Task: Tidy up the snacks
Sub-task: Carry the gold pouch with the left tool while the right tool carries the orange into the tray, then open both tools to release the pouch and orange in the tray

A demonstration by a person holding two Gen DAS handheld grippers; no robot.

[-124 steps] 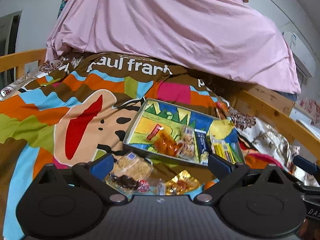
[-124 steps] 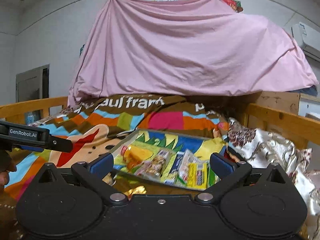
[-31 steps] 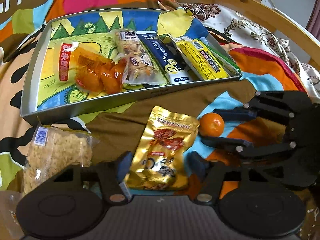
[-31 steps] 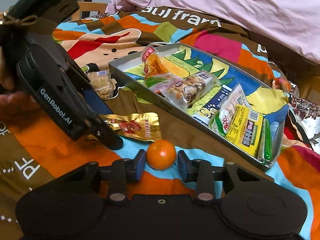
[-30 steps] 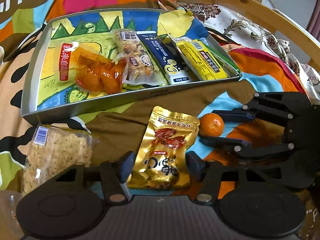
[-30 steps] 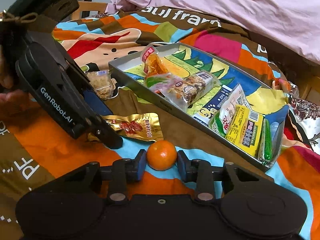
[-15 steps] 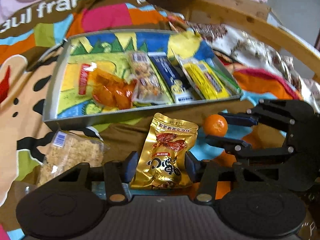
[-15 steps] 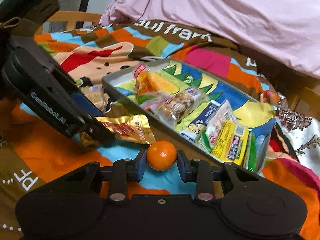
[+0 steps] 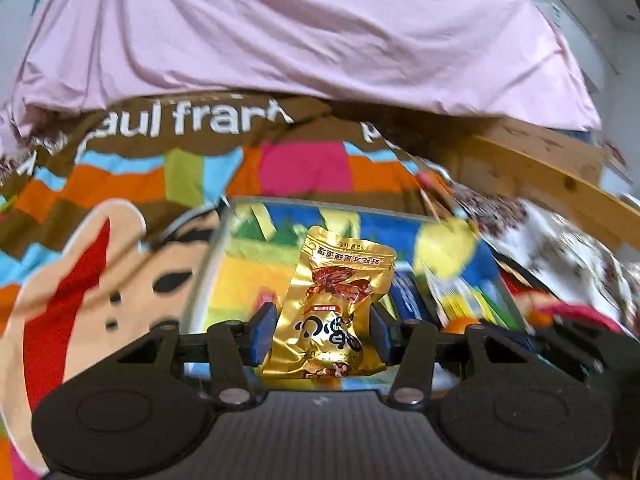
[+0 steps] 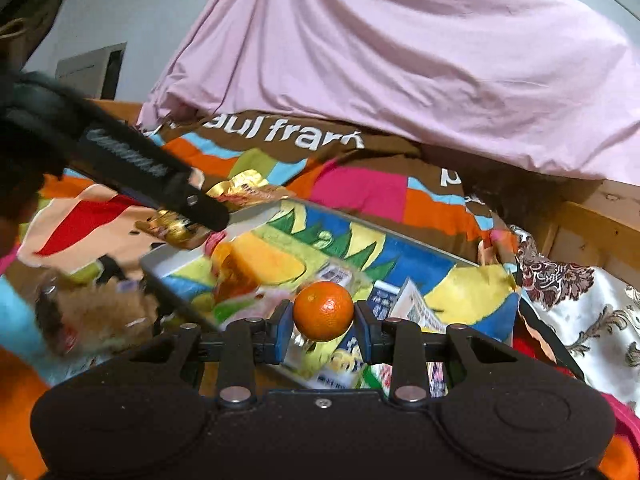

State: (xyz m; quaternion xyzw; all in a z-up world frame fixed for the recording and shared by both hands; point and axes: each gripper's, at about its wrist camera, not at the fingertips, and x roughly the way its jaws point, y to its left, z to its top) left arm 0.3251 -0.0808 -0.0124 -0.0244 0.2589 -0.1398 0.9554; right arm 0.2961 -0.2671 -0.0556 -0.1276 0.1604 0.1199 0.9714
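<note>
Gold foil fills the middle of the left wrist view: the gold snack pouch [image 9: 334, 308] stands upright, pinched at its lower sides between the blue pads of the left gripper [image 9: 320, 334], lifted clear of the bedding in front of the tray [image 9: 208, 264]. The same pouch shows in the right wrist view, held above the tray's left corner by the black left gripper.

The right gripper [image 10: 323, 330] is clenched on a small orange [image 10: 323, 311], which sits squarely between its two pads, raised over the near side of the tray. Below it lie several packets [image 10: 416, 312] on the tray's bright cartoon lining; motion blur makes their labels hard to read, though an orange-filled bag [image 10: 236, 276] is likely among them.

A clear bag of pale puffed snack [image 10: 104, 312] lies on the patterned blanket [image 10: 360, 192] just left of the tray. Behind everything hangs a pink sheet [image 10: 400, 48], and a wooden bed rail [image 9: 552, 184] runs along the right.
</note>
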